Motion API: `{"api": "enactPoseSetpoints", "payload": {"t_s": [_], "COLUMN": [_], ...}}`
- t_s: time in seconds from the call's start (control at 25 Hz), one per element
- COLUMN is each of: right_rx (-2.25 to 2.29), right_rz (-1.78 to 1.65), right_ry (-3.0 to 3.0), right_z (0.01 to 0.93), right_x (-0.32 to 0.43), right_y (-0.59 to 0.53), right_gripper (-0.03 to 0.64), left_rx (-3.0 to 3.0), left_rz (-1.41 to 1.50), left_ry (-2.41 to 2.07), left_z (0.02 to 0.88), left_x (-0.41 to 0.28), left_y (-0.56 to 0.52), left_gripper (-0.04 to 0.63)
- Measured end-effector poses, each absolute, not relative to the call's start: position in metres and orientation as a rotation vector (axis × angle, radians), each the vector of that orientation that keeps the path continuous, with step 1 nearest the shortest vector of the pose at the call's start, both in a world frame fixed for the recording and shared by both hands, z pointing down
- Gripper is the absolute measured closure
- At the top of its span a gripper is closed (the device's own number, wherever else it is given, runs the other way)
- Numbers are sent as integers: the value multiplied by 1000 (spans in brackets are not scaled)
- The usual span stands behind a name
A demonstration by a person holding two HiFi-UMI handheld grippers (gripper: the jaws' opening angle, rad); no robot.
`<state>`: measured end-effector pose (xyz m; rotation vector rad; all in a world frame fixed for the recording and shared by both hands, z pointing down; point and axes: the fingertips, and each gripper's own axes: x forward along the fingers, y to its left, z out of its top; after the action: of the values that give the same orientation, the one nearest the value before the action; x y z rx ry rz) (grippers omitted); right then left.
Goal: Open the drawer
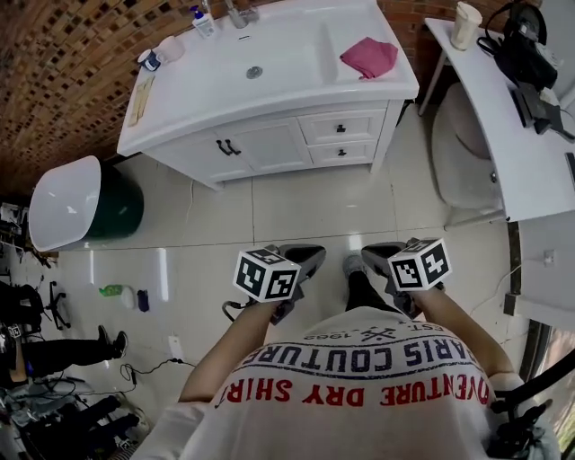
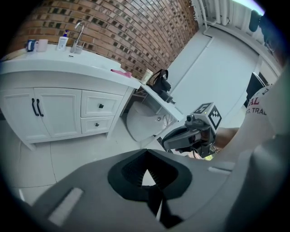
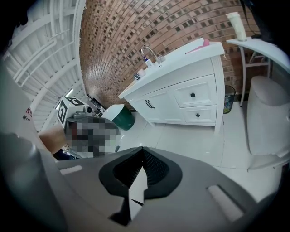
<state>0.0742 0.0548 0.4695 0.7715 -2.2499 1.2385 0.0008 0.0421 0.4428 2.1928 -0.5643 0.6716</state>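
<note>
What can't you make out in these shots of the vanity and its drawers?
1. Contents of the drawers: both are shut in every view.
2. Label on the soap bottle beside the faucet: too small, head view.
3. White desk: cut off by the head view's right edge.
4. Floor under the person: hidden by the shirt, head view.

Bright even daylight; fisheye-warped edges, dark vignetted corners.

Printed upside down on the white shirt (image 1: 359, 382), just behind the left gripper (image 1: 305, 259) and the right gripper (image 1: 382, 254): "COUTURE" and "ARIS" in black, under that "DRY SHIRT" in red and "VENTURE" in black, plus tiny print, maybe "1963", too small to read for sure.
</note>
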Motion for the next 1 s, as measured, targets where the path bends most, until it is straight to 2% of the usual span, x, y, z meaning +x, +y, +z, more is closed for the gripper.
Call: {"api": "enactPoseSetpoints", "payload": {"t_s": [0.24,0.44,1.0], "right_rx": [732,709,775], "right_rz": [1265,1266,1303], "right_ry": [-2217,-2200,-2132], "right_z": [480,484,499], "right_x": [107,113,86], "right_y": [-47,-94,-119], "right_gripper": [609,611,610], "left_rx": [2156,2125,2093], "left_rz": [711,746,742], "left_ry": [-557,-554,-500], "left_z": [454,464,481], "left_x": [33,38,9], "left_y": [-58,-95,-122], "left_gripper": [611,611,611]}}
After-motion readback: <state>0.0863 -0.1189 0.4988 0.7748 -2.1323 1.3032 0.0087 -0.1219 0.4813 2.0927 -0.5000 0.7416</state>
